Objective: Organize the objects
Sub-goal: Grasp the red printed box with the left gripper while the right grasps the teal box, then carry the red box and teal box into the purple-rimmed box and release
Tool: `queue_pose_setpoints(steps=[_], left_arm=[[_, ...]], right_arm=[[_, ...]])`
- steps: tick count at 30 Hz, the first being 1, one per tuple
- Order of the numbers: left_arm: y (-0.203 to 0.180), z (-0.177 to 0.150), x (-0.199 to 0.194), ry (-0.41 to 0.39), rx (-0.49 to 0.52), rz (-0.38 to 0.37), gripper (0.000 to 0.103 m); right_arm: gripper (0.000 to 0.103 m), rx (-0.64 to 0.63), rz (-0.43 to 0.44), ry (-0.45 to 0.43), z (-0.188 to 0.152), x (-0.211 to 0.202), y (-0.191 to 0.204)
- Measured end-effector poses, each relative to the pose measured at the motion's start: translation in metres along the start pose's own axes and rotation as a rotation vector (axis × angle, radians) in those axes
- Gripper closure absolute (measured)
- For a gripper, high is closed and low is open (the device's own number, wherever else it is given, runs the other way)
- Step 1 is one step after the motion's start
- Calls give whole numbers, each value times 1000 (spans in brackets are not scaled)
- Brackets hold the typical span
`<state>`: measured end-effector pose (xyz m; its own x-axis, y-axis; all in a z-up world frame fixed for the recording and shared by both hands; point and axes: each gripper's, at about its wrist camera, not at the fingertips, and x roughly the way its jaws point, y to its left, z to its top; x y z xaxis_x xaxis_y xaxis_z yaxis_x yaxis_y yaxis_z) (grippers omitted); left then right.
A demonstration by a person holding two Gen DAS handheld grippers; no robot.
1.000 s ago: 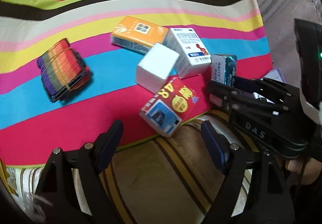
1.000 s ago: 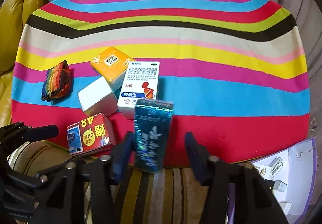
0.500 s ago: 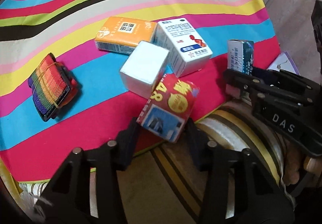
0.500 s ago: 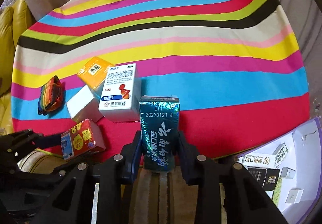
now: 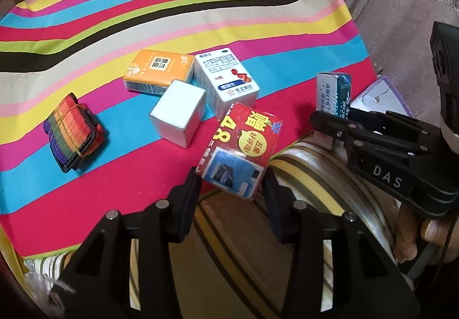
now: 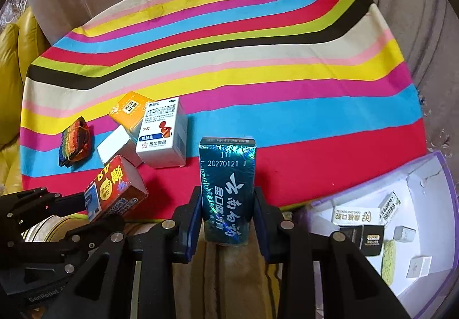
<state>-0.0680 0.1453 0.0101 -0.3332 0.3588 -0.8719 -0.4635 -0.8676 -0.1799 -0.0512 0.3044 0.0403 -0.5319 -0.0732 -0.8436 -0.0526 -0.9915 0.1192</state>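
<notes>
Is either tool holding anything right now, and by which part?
Both. The left tool pinches the red box at its near end; the right tool clamps the teal carton by its lower sides.

"20270121 J" on teal box [image 6: 227, 190], "DAS" on right tongs [image 5: 324, 129], "48" on red box [image 5: 239, 147]

Left gripper [image 5: 231, 190] clamping a red box [image 5: 241, 148] at the near edge of a striped cloth [image 5: 200, 18].

The jaws, having just been closing, are pressing the red box's lower end from both sides, and the box is tilting over the cloth's edge. Behind it a white cube box [image 5: 179, 114], an orange box [image 5: 157, 71] and a white medicine box [image 5: 226, 84] are lying close together, with a rainbow-coloured bundle [image 5: 73, 131] sitting apart at the left. At the right, the right gripper [image 5: 327, 129] is gripping a teal box [image 5: 332, 92].
</notes>
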Motion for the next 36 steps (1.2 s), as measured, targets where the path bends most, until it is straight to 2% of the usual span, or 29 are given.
queue_pose_setpoints(steps=[11, 21, 28, 36], left_arm=[[-32, 3, -3, -41, 36, -15, 56], [-75, 2, -7, -65, 66, -82, 56], [-101, 4, 0, -68, 56, -135, 56], [-133, 9, 8, -65, 90, -173, 56]], right_arm=[[69, 39, -1, -36, -15, -30, -20], [69, 111, -28, -58, -35, -58, -61], [69, 171, -77, -60, -53, -73, -95], [69, 277, -183, -67, -71, -89, -152]])
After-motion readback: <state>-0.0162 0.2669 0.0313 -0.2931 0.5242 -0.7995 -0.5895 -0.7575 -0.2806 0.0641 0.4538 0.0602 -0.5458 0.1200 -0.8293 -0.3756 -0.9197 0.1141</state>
